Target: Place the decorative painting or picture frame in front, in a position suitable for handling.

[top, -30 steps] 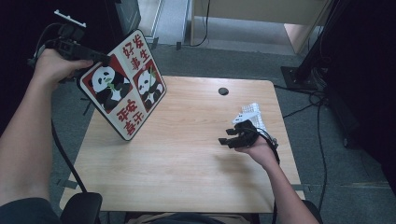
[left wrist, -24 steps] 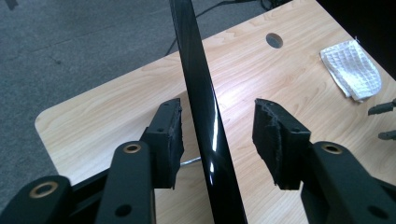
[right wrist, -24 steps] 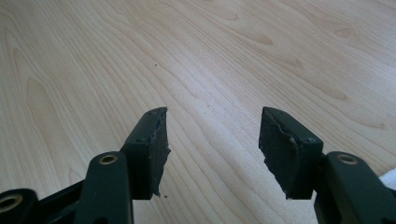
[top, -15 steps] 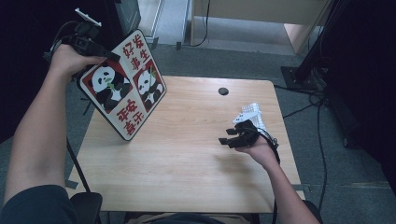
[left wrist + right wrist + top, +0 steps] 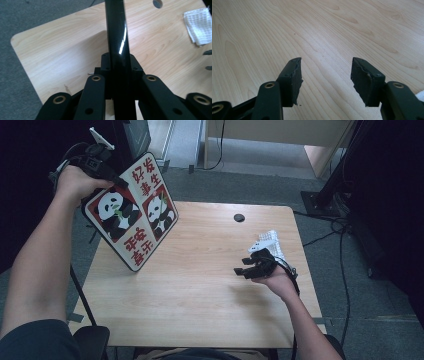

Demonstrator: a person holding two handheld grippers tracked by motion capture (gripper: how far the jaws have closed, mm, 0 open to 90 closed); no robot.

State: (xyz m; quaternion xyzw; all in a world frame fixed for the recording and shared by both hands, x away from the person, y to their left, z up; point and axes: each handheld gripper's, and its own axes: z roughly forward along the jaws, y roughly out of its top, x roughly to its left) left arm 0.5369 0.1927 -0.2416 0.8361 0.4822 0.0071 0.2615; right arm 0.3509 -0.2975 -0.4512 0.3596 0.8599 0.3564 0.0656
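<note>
Two grippers | left gripper (image 5: pixel 117 182) jaws clamp panda board (image 5: pixel 131 210) edge | right gripper (image 5: pixel 241 266) jaws apart

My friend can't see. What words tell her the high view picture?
The left gripper holds a red-edged panda picture board tilted over a light wooden table. The open right gripper hovers beside a white cloth.
</note>
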